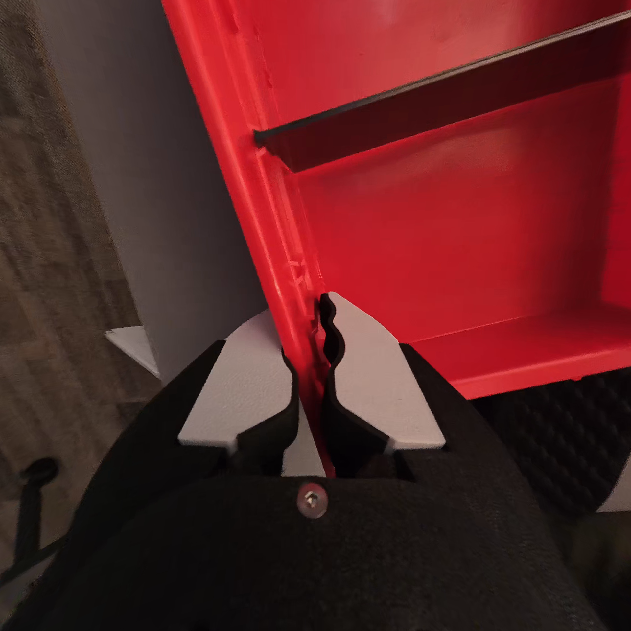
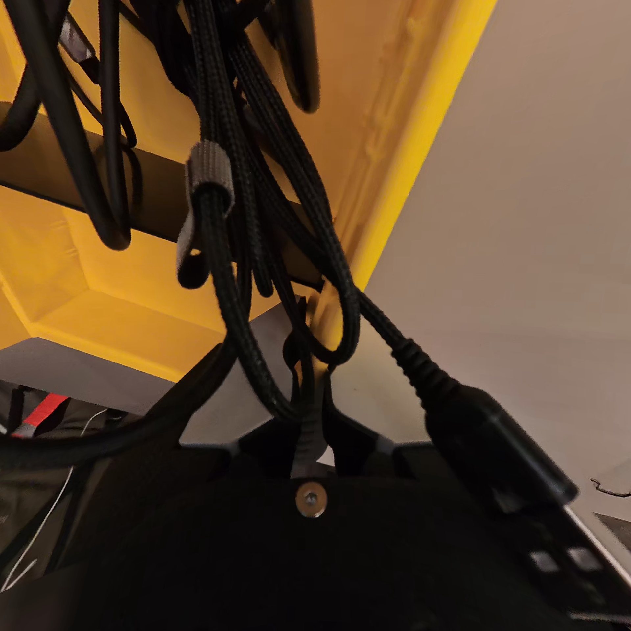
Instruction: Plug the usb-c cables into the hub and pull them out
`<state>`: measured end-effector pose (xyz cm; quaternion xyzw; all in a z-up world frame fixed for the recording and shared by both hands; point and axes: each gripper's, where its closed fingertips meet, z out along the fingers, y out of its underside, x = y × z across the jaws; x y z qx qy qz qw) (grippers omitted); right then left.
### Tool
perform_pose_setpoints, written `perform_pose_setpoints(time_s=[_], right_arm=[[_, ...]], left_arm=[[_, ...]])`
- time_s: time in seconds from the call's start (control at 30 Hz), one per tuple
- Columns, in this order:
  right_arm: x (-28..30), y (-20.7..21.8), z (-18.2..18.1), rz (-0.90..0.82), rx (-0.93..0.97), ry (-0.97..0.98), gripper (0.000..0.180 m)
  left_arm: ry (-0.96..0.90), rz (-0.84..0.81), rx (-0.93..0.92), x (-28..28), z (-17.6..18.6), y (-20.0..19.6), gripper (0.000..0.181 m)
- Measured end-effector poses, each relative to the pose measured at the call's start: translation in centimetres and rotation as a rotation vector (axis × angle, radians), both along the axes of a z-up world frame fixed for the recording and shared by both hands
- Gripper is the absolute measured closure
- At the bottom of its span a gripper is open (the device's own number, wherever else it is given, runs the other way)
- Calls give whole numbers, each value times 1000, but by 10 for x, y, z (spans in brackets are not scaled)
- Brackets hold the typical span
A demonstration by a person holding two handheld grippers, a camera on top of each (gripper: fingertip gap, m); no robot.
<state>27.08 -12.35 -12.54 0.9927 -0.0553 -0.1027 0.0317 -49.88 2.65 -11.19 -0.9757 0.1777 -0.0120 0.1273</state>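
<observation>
**Barely begun: both bins gripped, no hub in view**

So far, I judge the plugging has not started. My left gripper (image 1: 309,345) is clamped narrow on the side wall of the red bin (image 1: 444,256), one finger outside, one inside. That bin looks empty apart from a dark divider (image 1: 426,112) across it. It sits on a pale table (image 1: 164,205), with dark foam (image 1: 546,426) just beside its near edge.

My right gripper (image 2: 312,386) is nearly closed at the corner of the yellow bin (image 2: 102,307). Its fingers seem to pinch the bin's edge, with braided cable loops caught between them; I cannot tell exactly which they hold. A tangle of black cables (image 2: 218,119) hangs over this bin's divider (image 2: 164,191), one bundle wrapped in a grey strap (image 2: 208,170). A thick plug (image 2: 478,420) on one cable lies out over the bin's rim, beside my right finger.

No hub shows in either view, so I cannot say where it is. Everything remains: free a cable, find the hub, plug in, pull out.
</observation>
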Motion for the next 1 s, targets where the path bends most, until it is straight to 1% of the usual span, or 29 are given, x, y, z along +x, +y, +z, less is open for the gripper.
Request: perform_pose_setpoints(time_s=[0.07, 0.27, 0.37, 0.5, 0.67, 0.8, 1.0], right_arm=[[-7, 2, 0, 18, -9, -13, 175], [-32, 7, 0, 60, -28, -19, 172], [-46, 11, 1, 80, -31, -17, 172], [-66, 19, 1, 119, -25, -21, 171], [-87, 28, 1, 159, -16, -21, 171], [-99, 34, 0, 175, 4, -23, 171], [-102, 33, 4, 182, 6, 0, 169]], left_arm=[[-42, -21, 8, 24, -1, -5, 171], [-31, -99, 82, 90, -1, -14, 171], [-57, -121, 75, 126, -2, -19, 169], [-33, -173, 84, 163, -3, -22, 167], [8, -213, 98, 194, -4, -31, 161], [-35, -228, 97, 214, -4, -40, 158], [-119, -262, 107, 224, -1, -47, 153]])
